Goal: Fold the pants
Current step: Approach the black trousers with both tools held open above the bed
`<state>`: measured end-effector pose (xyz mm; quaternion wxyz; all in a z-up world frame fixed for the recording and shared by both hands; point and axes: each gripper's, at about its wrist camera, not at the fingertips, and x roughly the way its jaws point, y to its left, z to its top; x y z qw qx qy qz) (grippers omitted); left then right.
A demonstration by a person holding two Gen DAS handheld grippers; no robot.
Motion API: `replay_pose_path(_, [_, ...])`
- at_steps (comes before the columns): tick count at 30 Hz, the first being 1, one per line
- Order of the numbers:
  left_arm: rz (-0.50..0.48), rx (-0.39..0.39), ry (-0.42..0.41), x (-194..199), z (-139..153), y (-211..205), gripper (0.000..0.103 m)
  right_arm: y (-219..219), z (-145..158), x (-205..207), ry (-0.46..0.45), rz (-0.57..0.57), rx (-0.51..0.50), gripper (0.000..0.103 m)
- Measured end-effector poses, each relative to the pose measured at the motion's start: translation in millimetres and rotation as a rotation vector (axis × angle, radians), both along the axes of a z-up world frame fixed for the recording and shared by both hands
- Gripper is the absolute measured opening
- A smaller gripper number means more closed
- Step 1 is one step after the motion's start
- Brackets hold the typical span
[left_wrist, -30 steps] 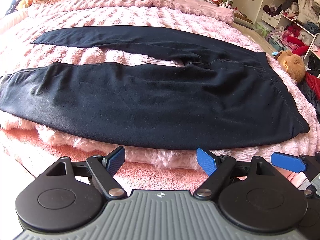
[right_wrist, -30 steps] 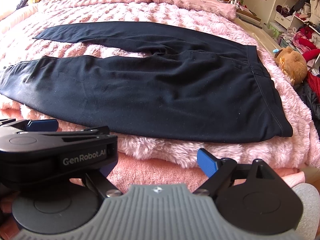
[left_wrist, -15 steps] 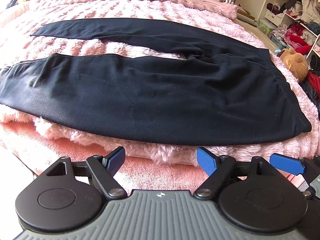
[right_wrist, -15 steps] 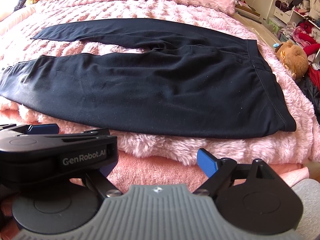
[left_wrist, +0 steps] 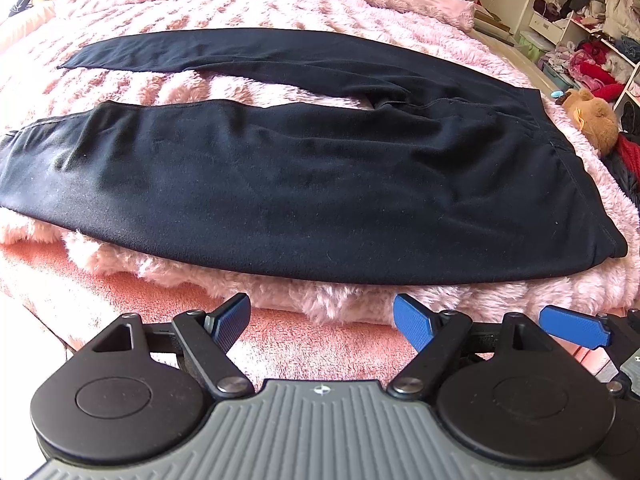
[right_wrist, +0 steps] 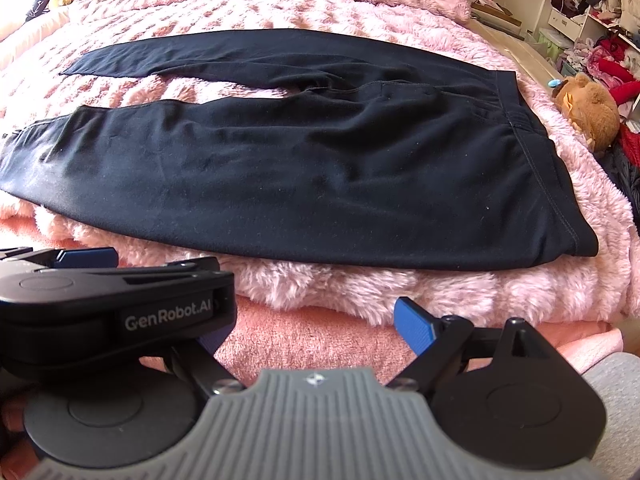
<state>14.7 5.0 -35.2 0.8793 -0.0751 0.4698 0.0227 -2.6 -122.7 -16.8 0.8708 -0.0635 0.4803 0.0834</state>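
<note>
Bed (left_wrist: 280,4), covered by fluffy pink blanket (left_wrist: 360,300), fills most of both views. Black pants (left_wrist: 320,184) spread flat on blanket, unfolded: waistband (left_wrist: 568,160) to the right, legs running left. Near leg (left_wrist: 120,168) wide and smooth, cuff at far left edge; far leg (left_wrist: 200,50) angled away, split from near leg by a strip of pink. Same layout in right wrist view: pants (right_wrist: 300,168), waistband (right_wrist: 532,148), blanket (right_wrist: 360,292).

Brown plush toy (left_wrist: 592,120) off right edge of bed, just beyond waistband; also seen at (right_wrist: 588,114). Cluttered shelves (left_wrist: 580,20) far right.

Left claw (left_wrist: 322,320) near bottom, low over blanket edge, short of pants hem. Blue pads (left_wrist: 412,322) set wide apart, gripping nothing. Right claw (right_wrist: 308,324) likewise wide, empty, near hem, not touching fabric; one blue pad (right_wrist: 412,326) visible, the other mostly hidden behind left claw body (right_wrist: 112,308) crossing in from left. Right claw's blue pad (left_wrist: 574,326) also pokes in at right of left wrist view, beside left claw.
</note>
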Motion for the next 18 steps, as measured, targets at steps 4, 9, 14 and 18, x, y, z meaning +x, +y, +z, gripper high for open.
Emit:
replay_pose_path(4, [-0.001, 0.002, 0.003, 0.0, -0.3, 0.5, 0.095, 0.3, -0.4, 0.2, 0.003, 0.0, 0.001, 0.082])
replay_pose_path(9, [-0.006, 0.004, 0.018, 1.1, -2.0, 1.1, 0.095, 1.2, -2.6, 1.0, 0.011, 0.004, -0.001, 0.082])
replay_pose_path(14, [-0.007, 0.004, 0.026, 2.3, -3.5, 1.5, 0.095, 0.1, -4.6, 0.8, 0.016, 0.006, 0.003, 0.082])
replay_pose_path(18, [-0.009, 0.009, 0.022, 1.8, -4.1, 1.4, 0.095, -1.2, -6.0, 1.1, 0.019, 0.006, 0.018, 0.082])
